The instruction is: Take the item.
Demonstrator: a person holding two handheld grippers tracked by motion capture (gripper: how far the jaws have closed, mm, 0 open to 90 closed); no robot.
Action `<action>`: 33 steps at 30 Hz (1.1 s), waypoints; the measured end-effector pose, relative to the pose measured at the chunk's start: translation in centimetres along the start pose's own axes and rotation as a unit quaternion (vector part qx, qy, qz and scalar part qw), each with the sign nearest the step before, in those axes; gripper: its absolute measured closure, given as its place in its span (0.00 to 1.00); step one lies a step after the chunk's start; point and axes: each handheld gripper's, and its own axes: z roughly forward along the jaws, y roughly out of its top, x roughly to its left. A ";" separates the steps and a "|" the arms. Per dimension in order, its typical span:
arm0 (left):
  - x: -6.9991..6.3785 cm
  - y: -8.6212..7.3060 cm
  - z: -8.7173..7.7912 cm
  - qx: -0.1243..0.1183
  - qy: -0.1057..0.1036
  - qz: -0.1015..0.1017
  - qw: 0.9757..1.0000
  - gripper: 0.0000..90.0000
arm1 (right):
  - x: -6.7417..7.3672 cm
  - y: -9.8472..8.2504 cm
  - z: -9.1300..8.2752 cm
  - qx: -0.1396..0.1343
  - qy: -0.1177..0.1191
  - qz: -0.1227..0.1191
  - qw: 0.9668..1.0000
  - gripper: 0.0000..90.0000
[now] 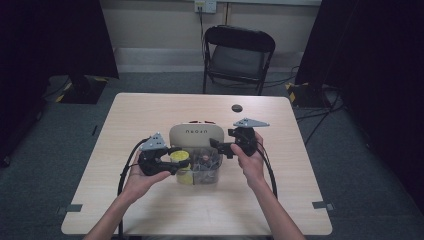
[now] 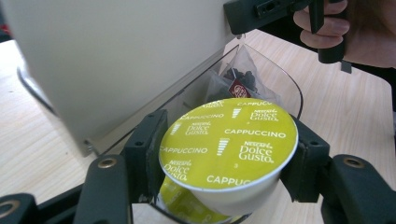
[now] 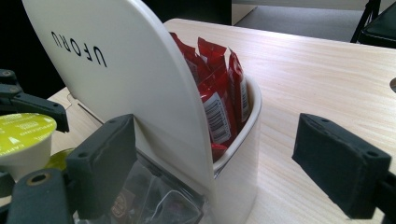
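Left gripper [image 2: 224, 163] clamps cappuccino capsule [image 2: 229, 149]; right gripper [image 3: 224, 161] released beside organiser [image 3: 140, 84].

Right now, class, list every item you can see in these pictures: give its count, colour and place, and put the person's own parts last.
Table: one, pale wood, centre.
Organiser: one, cream with clear front bins, mid-table.
Capsule: one, yellow-green lid, held over the left bin.
Sachets: several, red, in the rear compartment.
Tea bags: several, dark, in the clear bin.
Chair: one, black, behind the table.
Left gripper: black, shut on the capsule.
Right gripper: black, open, at the organiser's right side.
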 end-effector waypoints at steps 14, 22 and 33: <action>0.7 0.6 -2.4 -0.018 0.012 0.006 1.000 0.45 | 0.0 0.0 0.0 0.002 0.000 0.002 1.000 0.14; 1.8 0.5 -3.9 -0.036 0.023 -0.010 0.999 0.45 | 0.1 -0.1 0.1 0.003 0.000 0.000 1.000 0.14; 3.0 0.4 -5.5 -0.051 0.038 -0.020 0.998 0.45 | 0.1 -0.1 0.1 0.003 -0.001 0.000 1.000 0.15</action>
